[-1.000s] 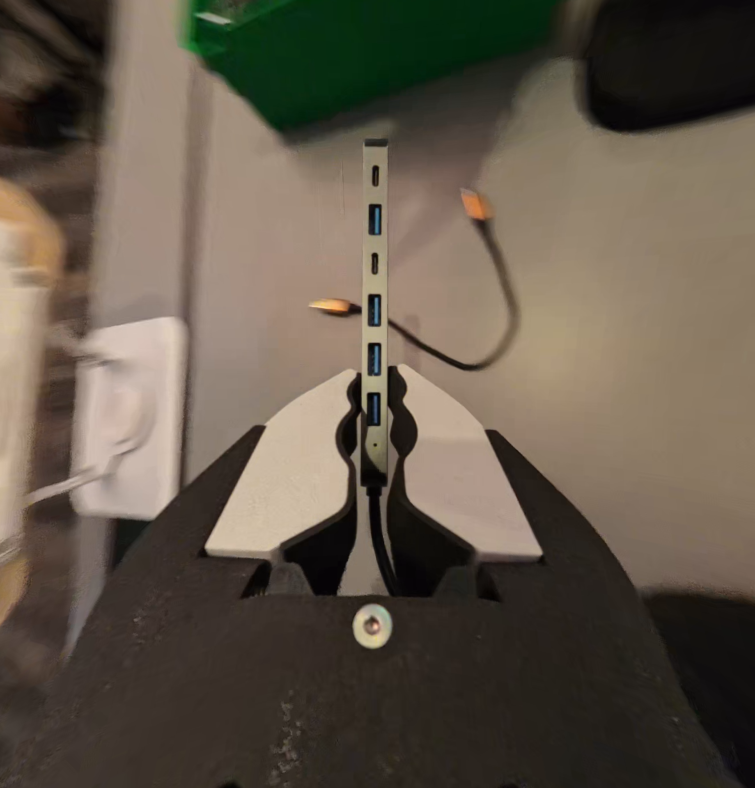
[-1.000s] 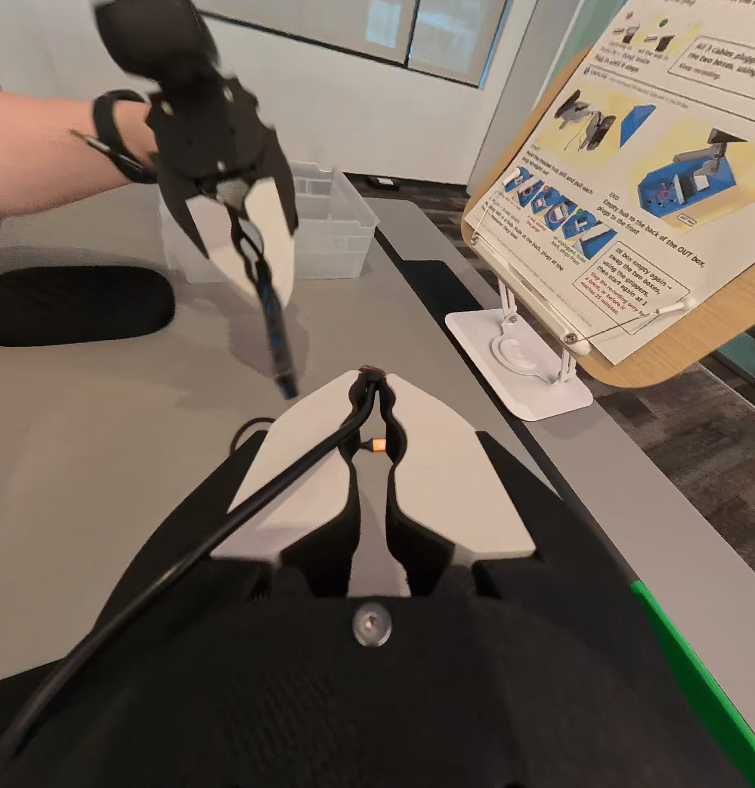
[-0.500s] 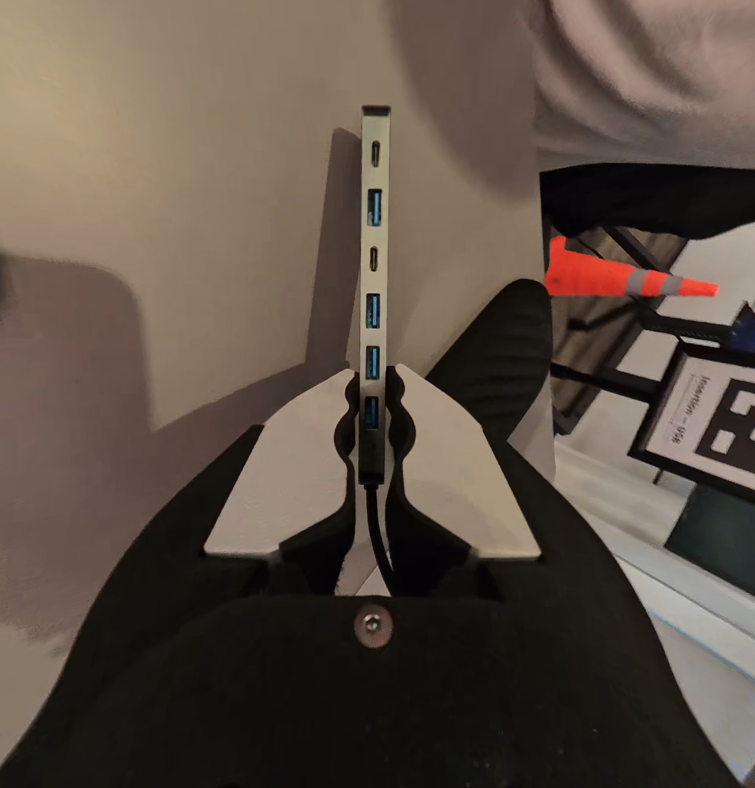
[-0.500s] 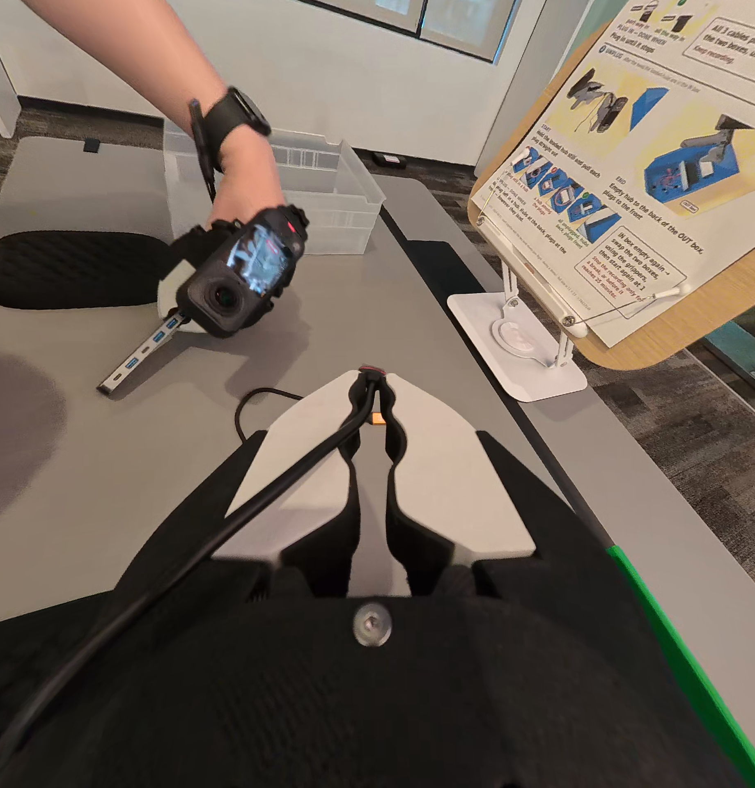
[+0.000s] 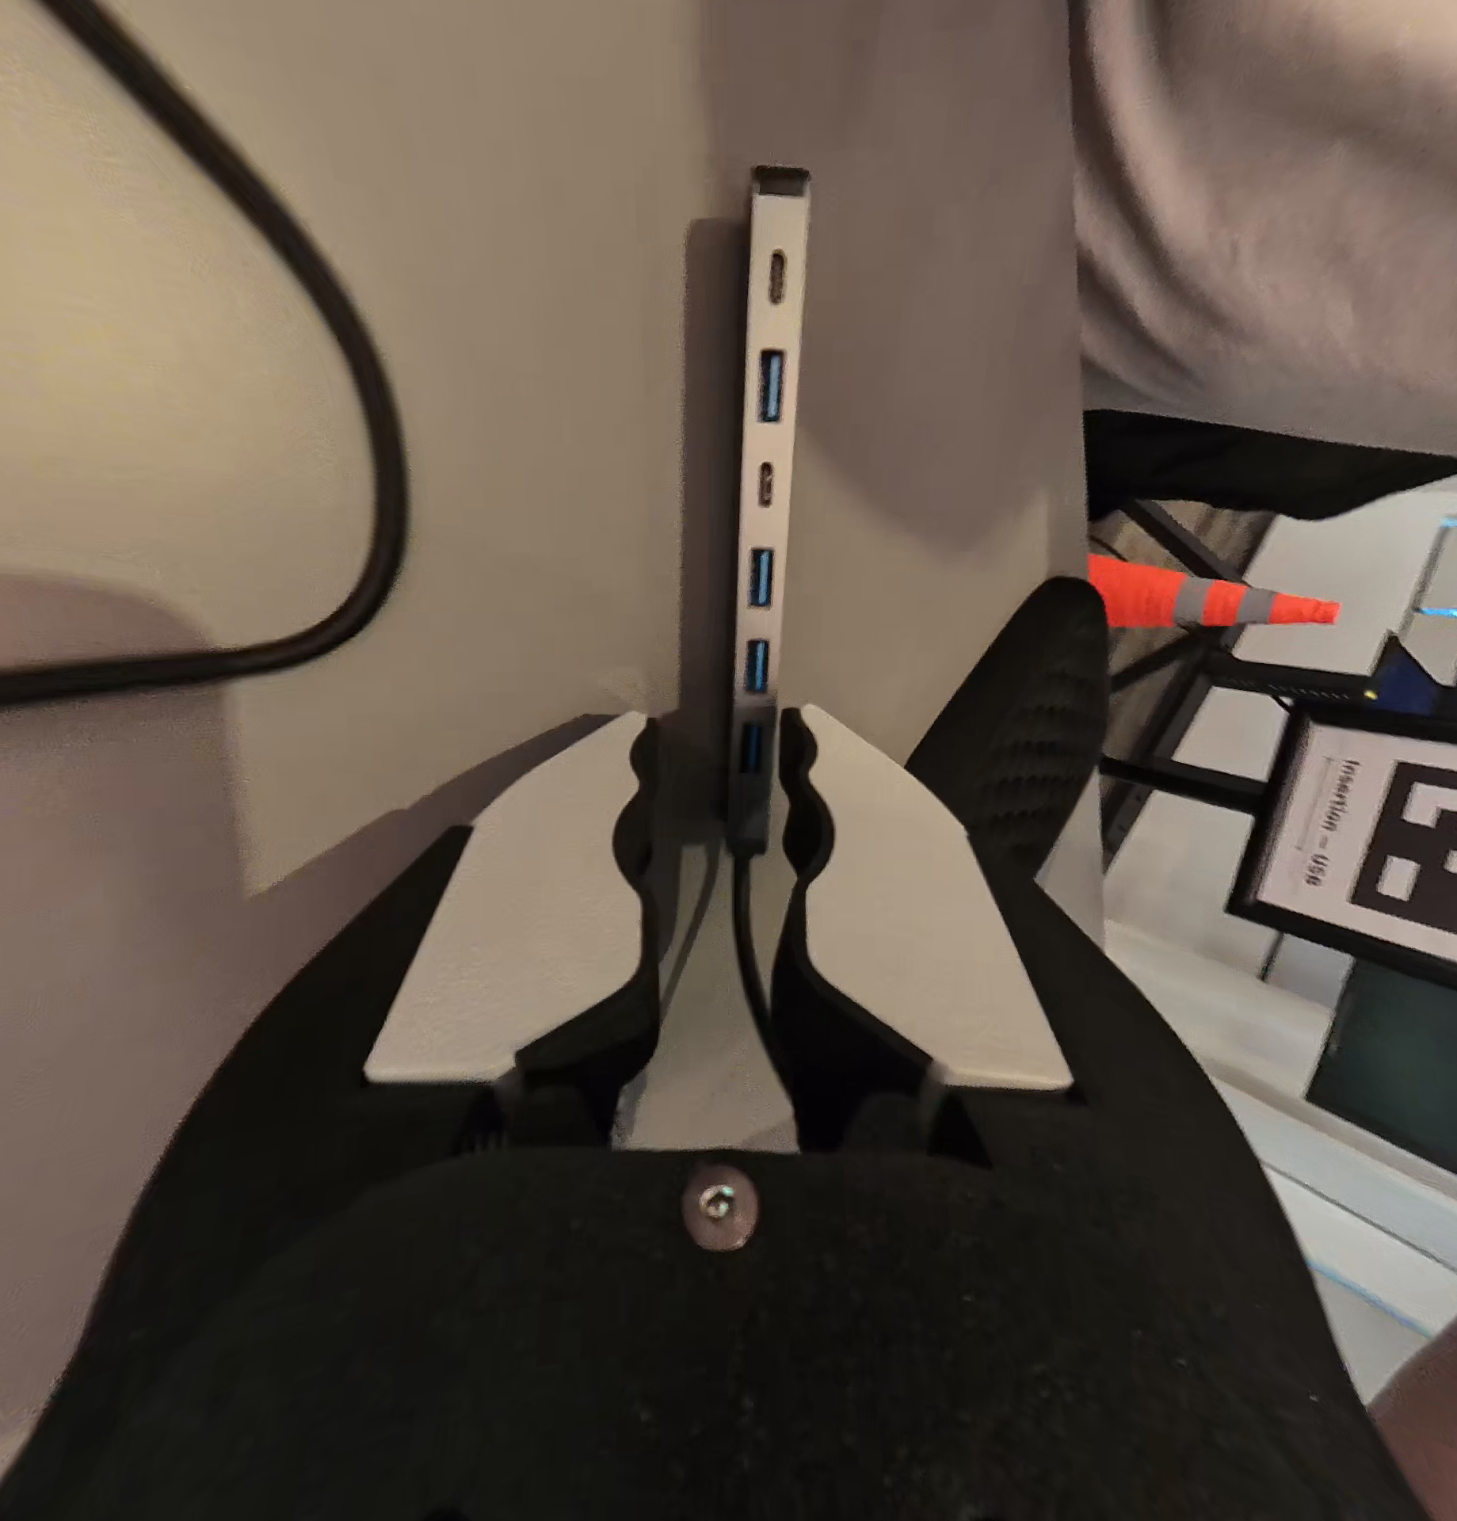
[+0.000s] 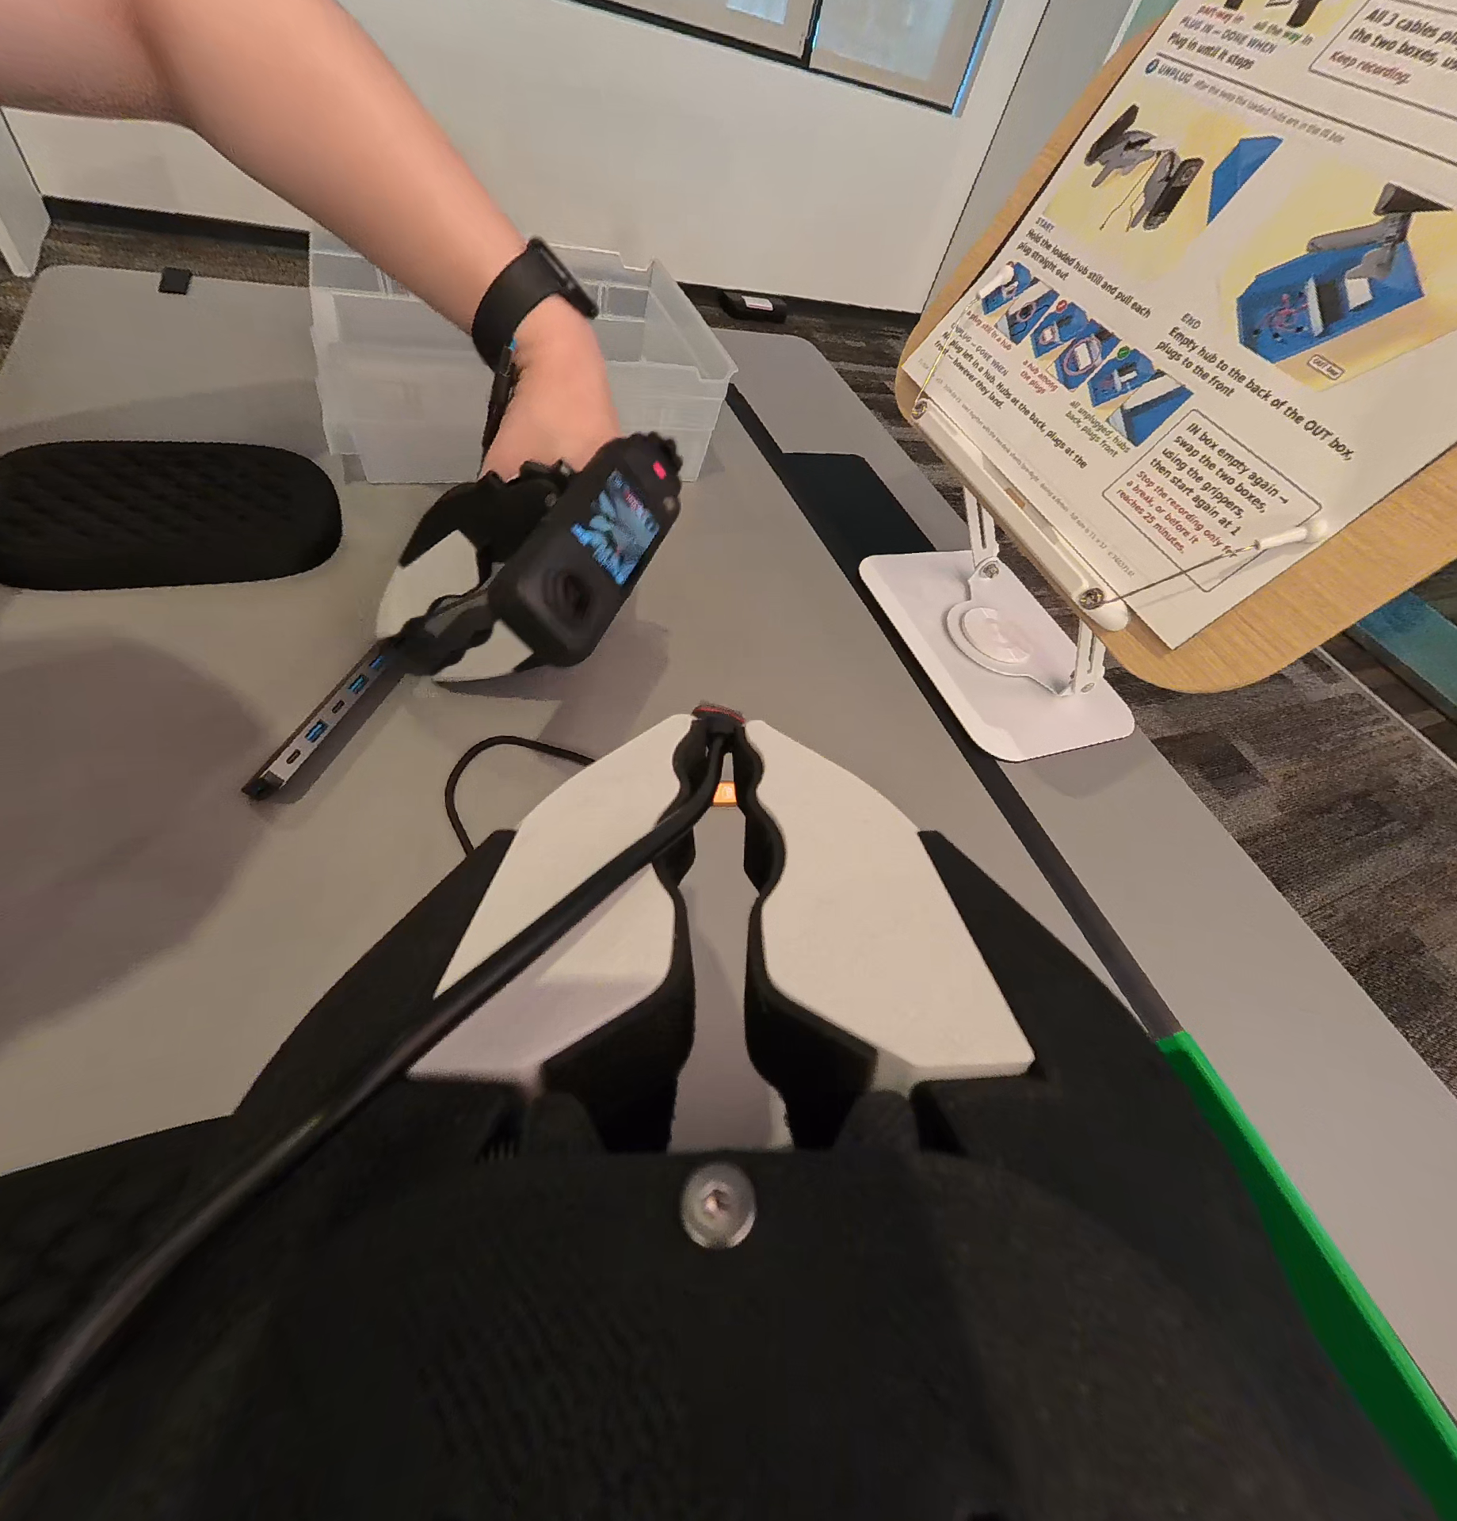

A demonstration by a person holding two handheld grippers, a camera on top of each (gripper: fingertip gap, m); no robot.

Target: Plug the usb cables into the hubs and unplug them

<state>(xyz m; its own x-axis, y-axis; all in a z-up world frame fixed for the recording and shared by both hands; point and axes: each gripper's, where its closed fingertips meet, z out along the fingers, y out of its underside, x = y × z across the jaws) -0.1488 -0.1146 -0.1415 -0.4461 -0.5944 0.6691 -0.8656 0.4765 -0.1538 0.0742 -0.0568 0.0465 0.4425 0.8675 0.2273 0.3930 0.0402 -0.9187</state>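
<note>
A slim grey USB hub point(image 5: 770, 461) with blue ports lies flat on the grey table point(image 6: 173, 905). My left gripper point(image 5: 715, 724) is open around its cabled end, and the hub sits close to the right finger. The right wrist view shows the left gripper point(image 6: 428, 642) low over the hub point(image 6: 321, 728). My right gripper point(image 6: 715, 720) is shut on a black USB cable point(image 6: 544, 913) near its red-ringed end. An orange plug point(image 6: 723, 793) shows on the table between its fingers. The cable loops past at the left of the left wrist view point(image 5: 363, 395).
A clear plastic bin point(image 6: 675, 362) and a black pad point(image 6: 149, 514) sit at the back of the table. A wooden stand with an instruction sheet point(image 6: 1202, 329) rises at the right on a white base point(image 6: 1005, 658). A green edge point(image 6: 1326, 1276) runs at near right.
My left gripper swung the hub down onto the table and opened its jaws around it. My right gripper stayed shut on the cable and barely moved.
</note>
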